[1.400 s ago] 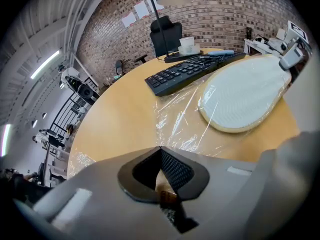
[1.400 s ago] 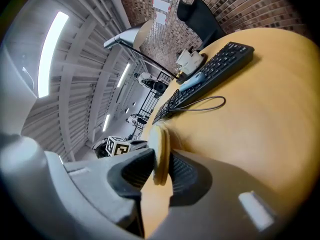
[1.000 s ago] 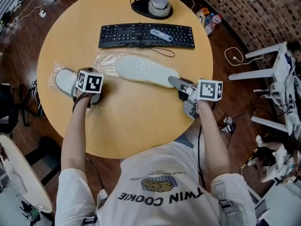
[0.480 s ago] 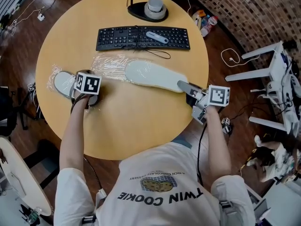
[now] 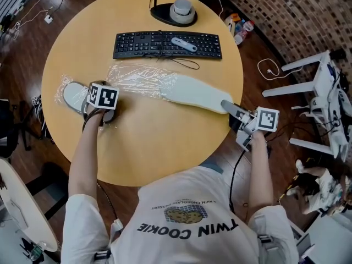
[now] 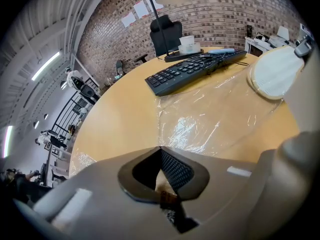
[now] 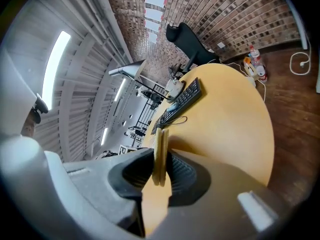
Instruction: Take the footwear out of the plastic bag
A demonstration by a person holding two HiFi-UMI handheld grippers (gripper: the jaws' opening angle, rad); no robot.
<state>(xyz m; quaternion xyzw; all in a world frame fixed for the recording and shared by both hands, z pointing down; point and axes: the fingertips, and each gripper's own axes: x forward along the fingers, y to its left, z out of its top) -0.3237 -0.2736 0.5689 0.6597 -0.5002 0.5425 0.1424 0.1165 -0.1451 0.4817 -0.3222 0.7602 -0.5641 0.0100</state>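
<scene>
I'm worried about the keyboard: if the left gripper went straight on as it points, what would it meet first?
Probably the clear plastic bag, lying just ahead of the left gripper; the keyboard sits farther back along that line.

Tan wood worktop (image 5: pixel 157 147); black keyboard (image 5: pixel 165 44); pale grey-white slipper (image 5: pixel 193 91); clear glossy bag (image 5: pixel 135 76); red-brown brick wall (image 5: pixel 302 4) far right; dark brown floor (image 5: pixel 269 43).

The round tan wooden table (image 5: pixel 159 142) looks smooth and matt; the clear crinkled plastic bag (image 5: pixel 135 77) shines glossy; the flat white slipper (image 5: pixel 192 92) looks matt.
</scene>
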